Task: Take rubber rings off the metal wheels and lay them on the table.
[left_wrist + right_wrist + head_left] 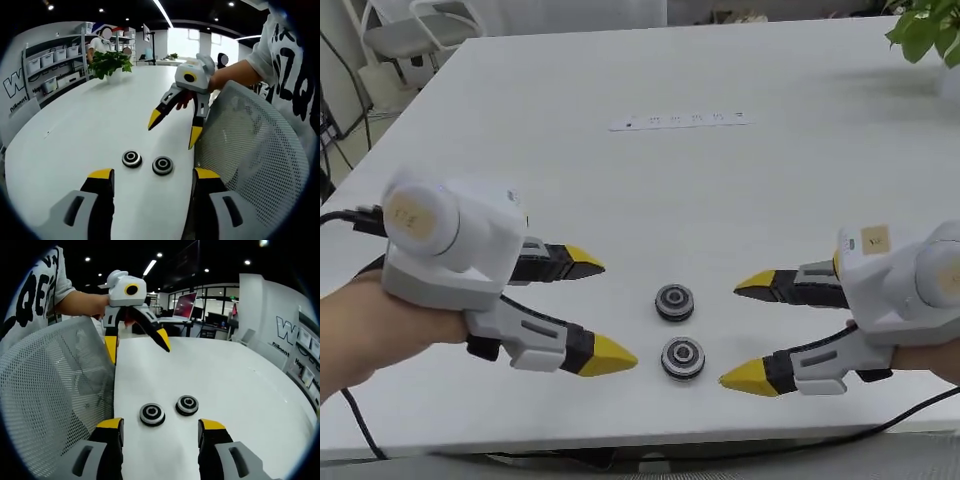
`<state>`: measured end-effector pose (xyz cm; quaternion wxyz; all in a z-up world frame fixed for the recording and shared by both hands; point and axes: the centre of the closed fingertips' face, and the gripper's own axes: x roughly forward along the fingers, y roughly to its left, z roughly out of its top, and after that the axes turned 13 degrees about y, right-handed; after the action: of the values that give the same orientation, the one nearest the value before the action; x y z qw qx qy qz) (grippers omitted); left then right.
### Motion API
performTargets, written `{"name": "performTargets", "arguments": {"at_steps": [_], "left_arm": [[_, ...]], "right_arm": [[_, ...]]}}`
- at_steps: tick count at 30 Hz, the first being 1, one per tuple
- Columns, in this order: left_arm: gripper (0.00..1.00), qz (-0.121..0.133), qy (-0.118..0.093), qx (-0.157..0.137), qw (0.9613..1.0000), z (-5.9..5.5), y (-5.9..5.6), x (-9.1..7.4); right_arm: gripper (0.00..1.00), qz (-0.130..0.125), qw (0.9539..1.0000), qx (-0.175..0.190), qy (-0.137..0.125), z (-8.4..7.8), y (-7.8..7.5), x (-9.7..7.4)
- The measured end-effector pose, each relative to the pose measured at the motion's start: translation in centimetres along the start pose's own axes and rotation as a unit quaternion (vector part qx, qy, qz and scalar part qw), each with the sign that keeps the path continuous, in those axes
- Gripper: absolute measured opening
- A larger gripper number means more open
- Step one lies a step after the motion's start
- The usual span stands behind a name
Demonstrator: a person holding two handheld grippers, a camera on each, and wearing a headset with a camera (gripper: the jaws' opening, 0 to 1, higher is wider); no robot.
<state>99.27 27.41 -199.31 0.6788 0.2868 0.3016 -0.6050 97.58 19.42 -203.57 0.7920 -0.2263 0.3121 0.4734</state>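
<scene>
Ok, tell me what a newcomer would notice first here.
A far wheel and a near wheel, small, metal and dark-ringed, lie close together near the front edge of the white table. The left hand-held gripper and right hand-held gripper, yellow-tipped and open, point at them from either side.

Big white table in an open office, with a potted plant at its far end and a grey mesh chair at the near edge. Shelves with storage bins line one white wall. Dark ceiling with small spotlights, bright windows at the back, a monitor on a far desk.
</scene>
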Motion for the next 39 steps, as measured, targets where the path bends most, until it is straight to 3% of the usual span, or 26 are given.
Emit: {"name": "performTargets", "arguments": {"at_steps": [15,33,39], "left_arm": [[0.55,-0.022,0.008,0.022,0.9995,0.7,-0.1,1.7],[0.46,-0.037,0.023,0.037,0.9984,0.5,-0.7,3.3],[0.43,-0.04,0.034,0.045,0.9976,-0.1,-1.1,3.8]], "right_arm": [[0.47,0.005,0.9999,0.007,-0.008,-0.4,-0.7,0.4],[0.39,0.026,0.9995,0.012,-0.009,-0.7,-0.1,1.2],[0.37,0.033,0.9994,0.012,-0.008,-0.7,0.2,1.7]]}}
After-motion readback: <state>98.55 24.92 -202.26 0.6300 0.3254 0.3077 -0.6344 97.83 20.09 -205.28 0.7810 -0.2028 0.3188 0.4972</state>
